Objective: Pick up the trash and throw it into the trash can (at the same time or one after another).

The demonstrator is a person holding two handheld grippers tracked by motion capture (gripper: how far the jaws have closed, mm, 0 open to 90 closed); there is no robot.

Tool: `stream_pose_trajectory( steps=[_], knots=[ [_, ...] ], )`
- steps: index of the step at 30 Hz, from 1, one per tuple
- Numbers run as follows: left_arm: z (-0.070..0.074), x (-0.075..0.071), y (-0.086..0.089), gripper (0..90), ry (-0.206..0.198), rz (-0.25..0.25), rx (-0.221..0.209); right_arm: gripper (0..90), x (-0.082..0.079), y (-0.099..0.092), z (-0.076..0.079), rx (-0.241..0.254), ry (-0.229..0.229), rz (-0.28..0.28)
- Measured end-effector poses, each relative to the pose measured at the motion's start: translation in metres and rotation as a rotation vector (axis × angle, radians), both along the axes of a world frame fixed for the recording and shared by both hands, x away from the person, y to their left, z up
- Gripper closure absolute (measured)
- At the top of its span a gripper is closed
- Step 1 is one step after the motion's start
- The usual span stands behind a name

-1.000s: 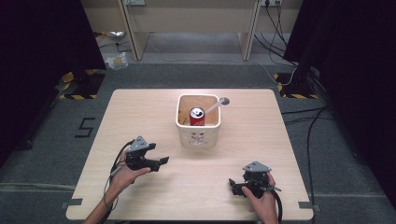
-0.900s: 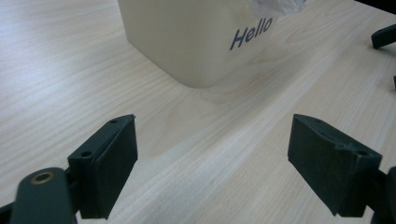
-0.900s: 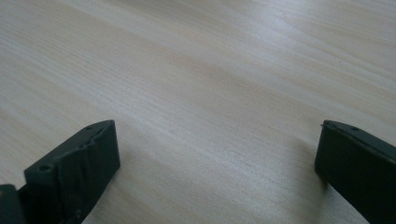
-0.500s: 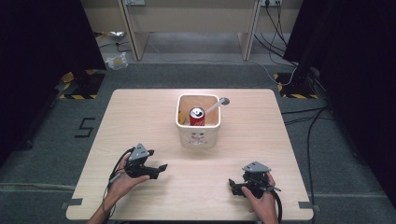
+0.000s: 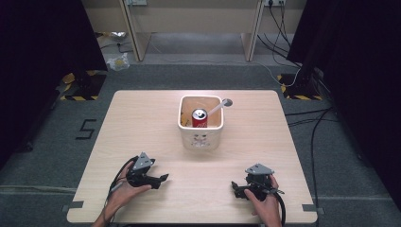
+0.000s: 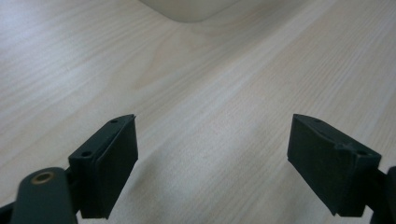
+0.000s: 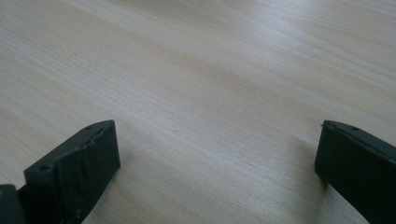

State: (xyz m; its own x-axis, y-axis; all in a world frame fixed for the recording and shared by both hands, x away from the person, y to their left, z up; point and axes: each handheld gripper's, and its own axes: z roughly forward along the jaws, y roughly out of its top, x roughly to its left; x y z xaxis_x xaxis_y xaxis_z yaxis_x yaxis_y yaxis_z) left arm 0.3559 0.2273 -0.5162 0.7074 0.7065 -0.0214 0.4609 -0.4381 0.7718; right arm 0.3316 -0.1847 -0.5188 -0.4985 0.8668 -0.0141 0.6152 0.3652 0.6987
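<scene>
Bin well beyond both grippers' spread jaws

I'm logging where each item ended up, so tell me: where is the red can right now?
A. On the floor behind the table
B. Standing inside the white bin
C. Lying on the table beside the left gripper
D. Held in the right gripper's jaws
B: in the high view the red can stands upright inside the white bin, its top facing up, next to a spoon leaning on the rim.

Red can in cream bin; pale wood-grain table.
</scene>
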Motion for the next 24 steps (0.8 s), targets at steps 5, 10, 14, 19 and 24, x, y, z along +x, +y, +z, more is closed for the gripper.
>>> stream_pose_trajectory(
  steps=[5,10,14,19,24],
  knots=[
    [-0.004,-0.005,0.000,15.7,0.013,-0.001,0.018,0.2,0.000,0.000,0.000,0.000,0.000,0.000],
    [-0.007,-0.009,0.000,15.8,0.025,-0.005,0.023,0.3,0.000,0.000,0.000,0.000,0.000,0.000],
    [-0.007,-0.012,0.002,15.8,0.027,0.005,0.029,0.2,0.000,0.000,0.000,0.000,0.000,0.000],
    [-0.007,-0.014,0.001,15.1,0.029,0.021,0.028,0.2,0.000,0.000,0.000,0.000,0.000,0.000],
    [-0.007,-0.014,0.001,14.1,0.029,0.020,0.030,0.3,0.000,0.000,0.000,0.000,0.000,0.001]
  ],
)
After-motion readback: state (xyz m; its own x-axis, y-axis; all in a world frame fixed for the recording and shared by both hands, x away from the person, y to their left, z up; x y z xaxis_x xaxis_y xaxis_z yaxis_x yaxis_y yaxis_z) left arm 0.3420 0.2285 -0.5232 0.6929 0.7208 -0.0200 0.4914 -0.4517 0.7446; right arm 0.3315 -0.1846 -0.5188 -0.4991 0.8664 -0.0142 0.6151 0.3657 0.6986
